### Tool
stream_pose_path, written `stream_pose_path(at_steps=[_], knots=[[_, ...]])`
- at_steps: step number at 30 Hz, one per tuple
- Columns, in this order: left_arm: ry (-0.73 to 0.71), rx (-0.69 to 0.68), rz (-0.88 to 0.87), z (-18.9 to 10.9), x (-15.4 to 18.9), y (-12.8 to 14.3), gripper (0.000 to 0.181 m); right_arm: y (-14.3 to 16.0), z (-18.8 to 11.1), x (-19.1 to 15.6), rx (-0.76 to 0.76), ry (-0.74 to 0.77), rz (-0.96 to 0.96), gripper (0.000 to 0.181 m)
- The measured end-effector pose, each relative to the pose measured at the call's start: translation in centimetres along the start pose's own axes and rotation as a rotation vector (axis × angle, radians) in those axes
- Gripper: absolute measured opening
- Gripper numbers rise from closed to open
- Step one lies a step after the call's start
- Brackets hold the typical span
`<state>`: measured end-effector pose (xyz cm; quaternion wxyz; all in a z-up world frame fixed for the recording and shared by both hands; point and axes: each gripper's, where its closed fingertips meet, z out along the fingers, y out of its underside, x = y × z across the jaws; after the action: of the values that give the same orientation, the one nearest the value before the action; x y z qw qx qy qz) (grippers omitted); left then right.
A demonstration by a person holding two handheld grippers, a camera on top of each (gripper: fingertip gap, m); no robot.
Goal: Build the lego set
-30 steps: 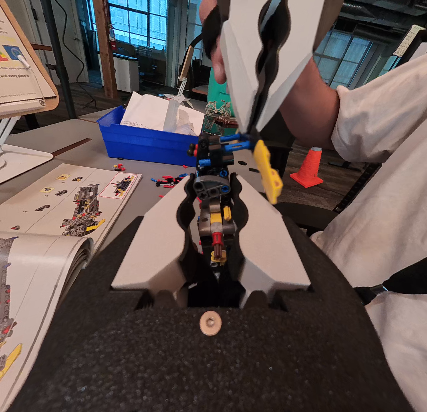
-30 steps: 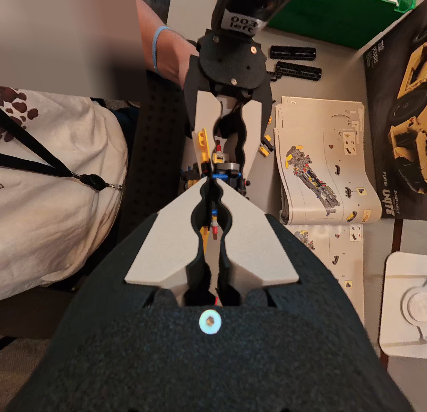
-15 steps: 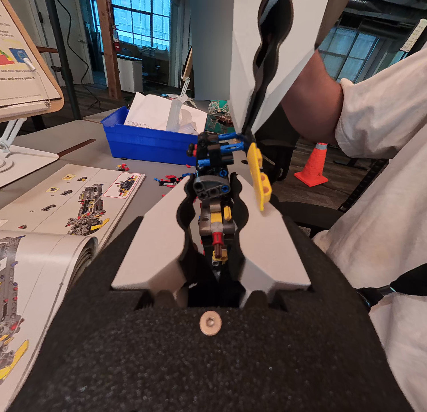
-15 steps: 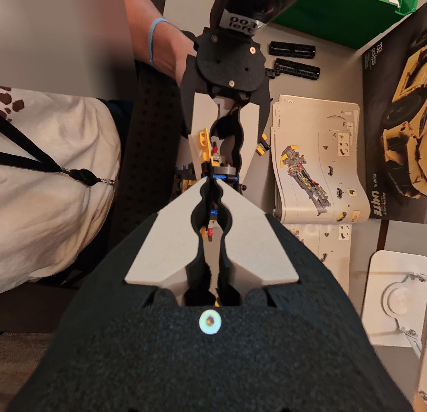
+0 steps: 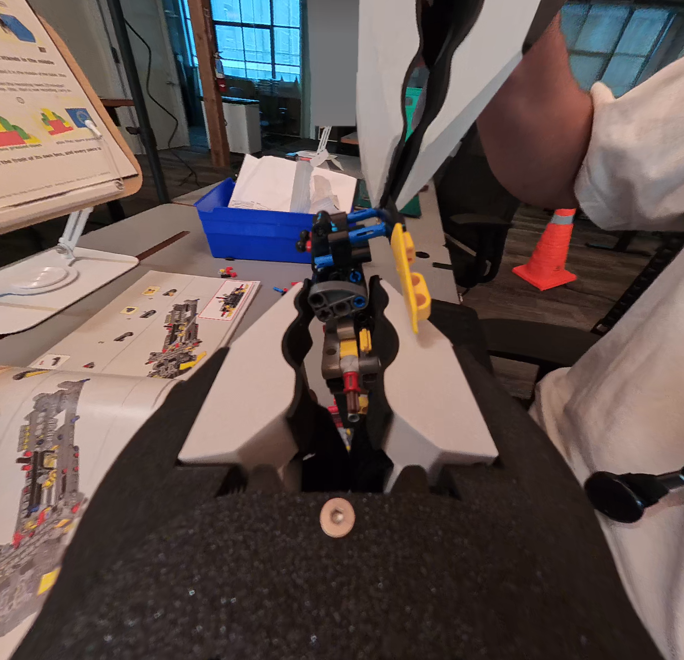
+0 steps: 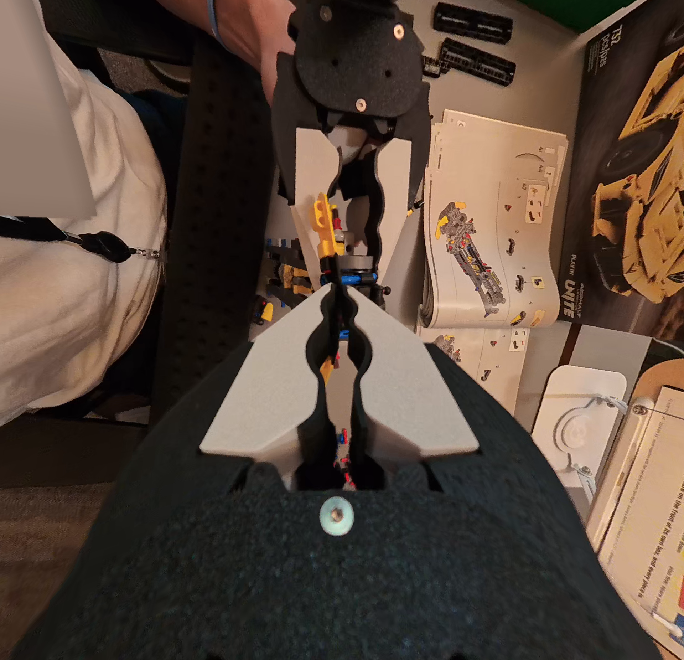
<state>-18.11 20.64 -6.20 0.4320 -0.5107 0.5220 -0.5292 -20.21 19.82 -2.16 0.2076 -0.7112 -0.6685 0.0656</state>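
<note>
Grey table (image 5: 155, 231) bears blue bin (image 5: 255, 235), open instruction booklet (image 5: 155, 320).

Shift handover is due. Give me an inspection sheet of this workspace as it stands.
Surface: grey table, partly covered.
Job's things: lego assembly with a yellow piece at its side; open instruction booklet; set box.
Clutter: loose small pieces; blue bin with paper; tablet stand.
Grippers: left gripper jaws shut on the assembly; right gripper jaws shut on its top.
Cables: one on the far wall.
Surroundings: windows, orange cone.
</note>
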Motion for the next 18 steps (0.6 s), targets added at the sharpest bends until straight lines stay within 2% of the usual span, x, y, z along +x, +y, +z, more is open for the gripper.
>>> stream_pose_path(at_steps=[6, 18], knots=[[-0.025, 0.004, 0.001, 0.05, 0.0, -0.03, 0.027, 0.27, 0.09, -0.16, -0.087, 0.019, -0.044, 0.0], [-0.041, 0.01, 0.032, -0.21, -0.02, 0.0, 0.028, -0.11, 0.09, 0.01, 0.004, -0.017, 0.016, 0.0]])
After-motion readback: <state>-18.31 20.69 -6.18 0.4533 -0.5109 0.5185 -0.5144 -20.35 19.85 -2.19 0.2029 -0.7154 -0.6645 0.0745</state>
